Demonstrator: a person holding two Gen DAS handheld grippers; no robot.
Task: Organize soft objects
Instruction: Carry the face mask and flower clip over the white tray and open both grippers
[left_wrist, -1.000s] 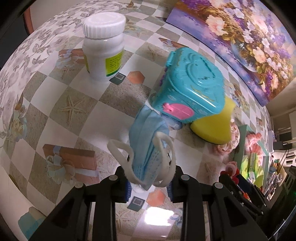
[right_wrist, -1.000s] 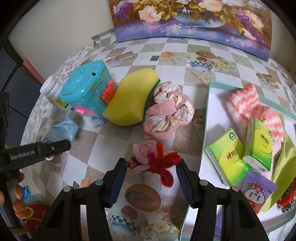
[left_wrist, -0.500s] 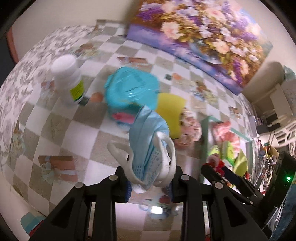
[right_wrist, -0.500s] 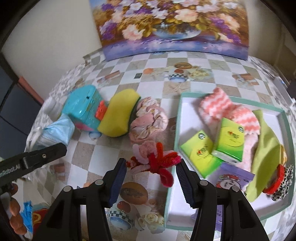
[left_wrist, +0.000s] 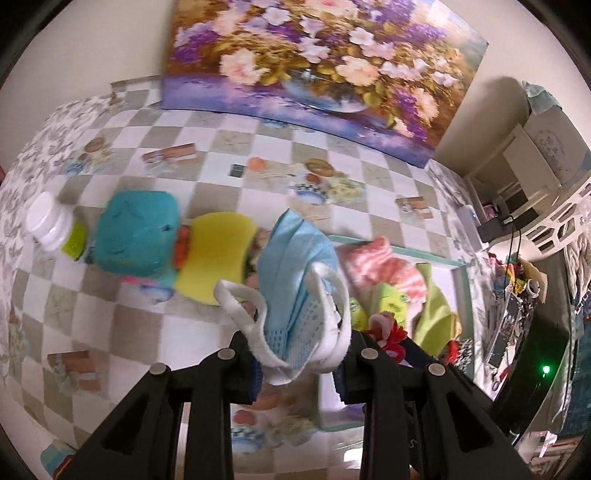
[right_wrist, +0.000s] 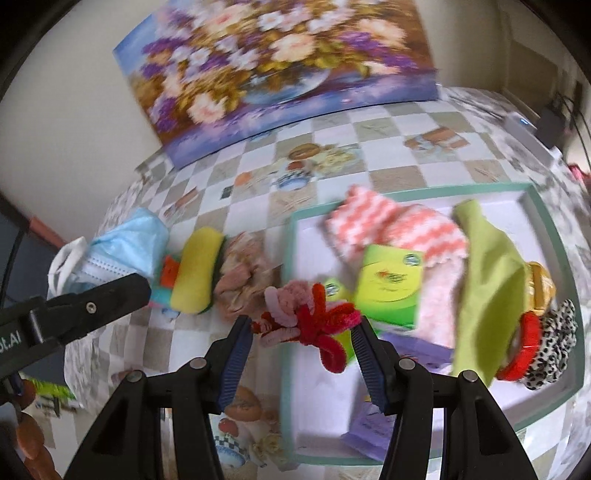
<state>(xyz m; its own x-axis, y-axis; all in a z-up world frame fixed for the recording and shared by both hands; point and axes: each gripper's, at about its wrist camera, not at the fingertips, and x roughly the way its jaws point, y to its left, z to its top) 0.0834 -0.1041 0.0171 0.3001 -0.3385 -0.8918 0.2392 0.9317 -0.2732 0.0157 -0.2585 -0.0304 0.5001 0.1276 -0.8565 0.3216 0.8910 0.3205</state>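
Pleated cloth mask (left_wrist: 295, 273), fuzzy pipe-cleaner flower (right_wrist: 310, 321), matt foam sponge (left_wrist: 216, 258), glossy tablecloth (left_wrist: 207, 192).

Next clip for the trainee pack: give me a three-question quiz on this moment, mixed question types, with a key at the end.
1. True or false: the left gripper holds a blue face mask.
2. What does the right gripper carry?
A. a yellow sponge
B. a pink and red pipe-cleaner flower
C. a tissue pack
3. Fill in: the pink-and-white cloth and the green tissue packs lie inside the white ____ with the green rim.

Key:
1. True; the mask is clamped between its fingers.
2. B; the sponge lies on the table.
3. tray.
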